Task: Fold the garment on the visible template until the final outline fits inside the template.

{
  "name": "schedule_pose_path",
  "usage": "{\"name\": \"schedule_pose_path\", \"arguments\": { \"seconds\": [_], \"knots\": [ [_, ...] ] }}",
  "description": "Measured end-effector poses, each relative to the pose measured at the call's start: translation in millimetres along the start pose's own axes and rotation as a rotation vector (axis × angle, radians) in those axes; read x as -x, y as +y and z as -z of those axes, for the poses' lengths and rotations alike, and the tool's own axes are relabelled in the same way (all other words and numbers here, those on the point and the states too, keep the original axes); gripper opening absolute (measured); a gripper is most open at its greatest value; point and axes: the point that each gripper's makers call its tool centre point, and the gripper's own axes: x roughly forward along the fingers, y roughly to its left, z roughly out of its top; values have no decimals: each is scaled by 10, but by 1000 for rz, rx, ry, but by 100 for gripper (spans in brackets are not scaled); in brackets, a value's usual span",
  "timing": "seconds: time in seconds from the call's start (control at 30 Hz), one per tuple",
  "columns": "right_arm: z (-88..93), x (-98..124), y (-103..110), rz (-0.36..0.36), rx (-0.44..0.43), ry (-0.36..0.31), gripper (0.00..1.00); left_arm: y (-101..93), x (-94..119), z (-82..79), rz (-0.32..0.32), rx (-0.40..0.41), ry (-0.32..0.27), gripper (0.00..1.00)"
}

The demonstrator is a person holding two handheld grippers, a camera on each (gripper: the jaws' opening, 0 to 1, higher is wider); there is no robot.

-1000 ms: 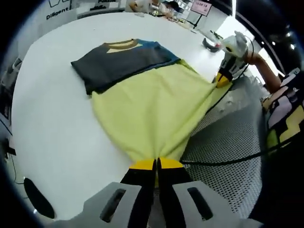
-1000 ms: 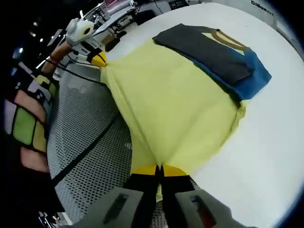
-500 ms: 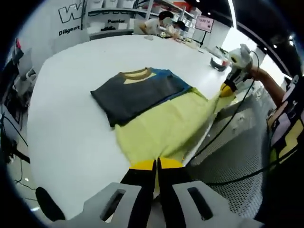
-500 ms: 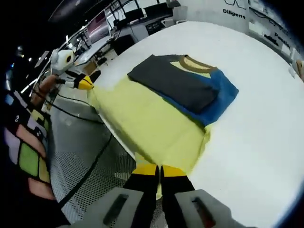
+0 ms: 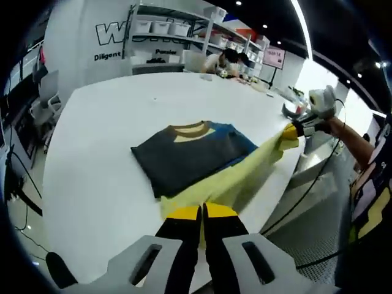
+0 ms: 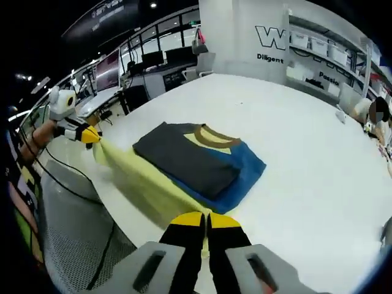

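Note:
A garment with a dark grey fold [image 5: 184,160], blue panel [image 5: 237,142] and tan collar lies on the white table [image 5: 98,122]. Its yellow lower part [image 5: 245,177] is lifted and stretched between both grippers. My left gripper [image 5: 201,212] is shut on one yellow hem corner at the bottom of the left gripper view. My right gripper [image 6: 206,216] is shut on the other corner; it also appears as the right gripper [image 5: 293,129] at the far right of the left gripper view. In the right gripper view the grey fold [image 6: 184,160] sits mid-frame and the left gripper [image 6: 92,137] is at the left.
The table edge [image 6: 122,214] runs just beneath the stretched hem, with perforated flooring [image 6: 67,245] below. Shelves with bins [image 5: 177,27] and seated people [image 5: 223,61] are beyond the far side. Cables [image 5: 318,177] hang from the grippers. A person's arm [image 5: 358,144] holds the right gripper.
Both grippers have risen and lifted the yellow hem, so the yellow part went from spread flat over the table edge to a narrow raised band near the grey fold.

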Motion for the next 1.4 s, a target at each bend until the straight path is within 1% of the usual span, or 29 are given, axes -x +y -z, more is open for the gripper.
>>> {"name": "schedule_pose_path", "arguments": {
  "seconds": [0.03,0.07,0.13,0.2,0.23,0.37,0.47,0.53,0.57,0.6,0.63,0.8,0.9,1.0,1.1,1.13,1.17,1.2,1.23,1.3,1.33,1.4],
  "knots": [
    [-10,-7,1,-1,-3,-6,0,7,-6,-7,-5,-2,-1,0],
    [-30,-29,-2,3,-8,-14,0,47,-19,-58,-31,-7,-23,0],
    [-91,-69,-42,28,19,-37,0,83,-36,-142,-47,2,-64,0],
    [-158,-114,-106,47,37,-59,0,101,-73,-180,-37,-13,-66,0],
    [-193,-138,-127,48,47,-72,0,129,-92,-223,-46,-36,-82,0],
    [-280,-230,-196,64,86,-73,0,237,-159,-378,-79,-44,-124,0],
    [-331,-278,-265,74,76,-91,0,304,-214,-467,-93,-41,-154,0],
    [-354,-303,-320,78,63,-97,0,323,-269,-500,-79,-23,-151,0],
    [-372,-311,-333,78,54,-105,0,334,-277,-511,-82,-24,-152,0],
    [-414,-327,-350,76,31,-127,0,368,-296,-562,-93,-29,-169,0],
    [-437,-336,-361,75,17,-139,0,379,-310,-585,-93,-28,-170,0],
    [-514,-403,-439,82,-4,-155,0,463,-400,-717,-106,-60,-173,0],
    [-597,-454,-482,79,-25,-171,0,545,-475,-791,-127,-79,-170,0],
    [-673,-505,-534,92,-33,-188,0,618,-542,-866,-137,-72,-183,0],
    [-721,-567,-578,101,-29,-192,0,684,-608,-943,-146,-74,-192,0],
    [-735,-605,-613,112,-5,-192,0,697,-641,-977,-139,-91,-195,0],
    [-746,-632,-648,126,20,-195,0,686,-670,-1027,-121,-126,-211,0],
    [-736,-668,-672,131,19,-188,0,697,-694,-1038,-117,-126,-209,0],
    [-728,-730,-710,128,8,-182,0,752,-759,-1059,-123,-120,-198,0],
    [-734,-773,-736,121,-11,-186,0,794,-817,-1061,-131,-126,-182,0],
    [-741,-836,-764,113,-19,-185,0,848,-884,-1061,-150,-164,-156,0],
    [-741,-905,-800,116,-17,-175,0,881,-970,-1065,-156,-171,-145,0]
  ]
}}
